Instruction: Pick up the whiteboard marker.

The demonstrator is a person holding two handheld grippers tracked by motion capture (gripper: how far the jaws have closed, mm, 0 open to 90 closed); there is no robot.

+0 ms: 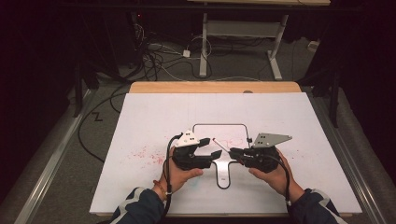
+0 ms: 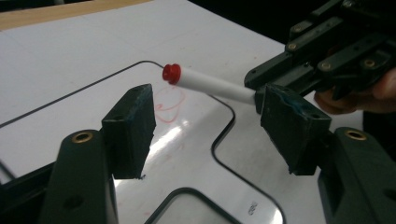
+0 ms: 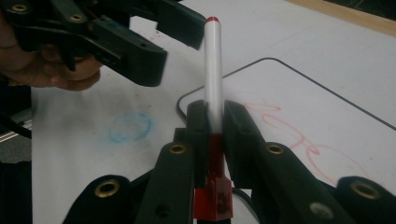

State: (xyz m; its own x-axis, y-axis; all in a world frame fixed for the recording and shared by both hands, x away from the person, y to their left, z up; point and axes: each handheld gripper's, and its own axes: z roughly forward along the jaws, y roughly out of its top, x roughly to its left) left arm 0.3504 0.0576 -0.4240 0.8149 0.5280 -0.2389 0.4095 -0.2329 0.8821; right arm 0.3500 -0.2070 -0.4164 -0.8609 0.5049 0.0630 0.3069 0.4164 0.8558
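1 marker (image 2: 205, 85), 1 whiteboard (image 1: 261, 116), 2 hand-held grippers (image 1: 205, 147)

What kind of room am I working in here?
Probably a lab or recording workspace, not a home: a white-covered work table under the grippers, loose cables tangled on the grey floor, and a height-adjustable desk frame beyond, all against dark surroundings.

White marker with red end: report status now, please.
Right gripper shut on white marker with red end. Left gripper open, near its tip, not touching. Nothing between them.
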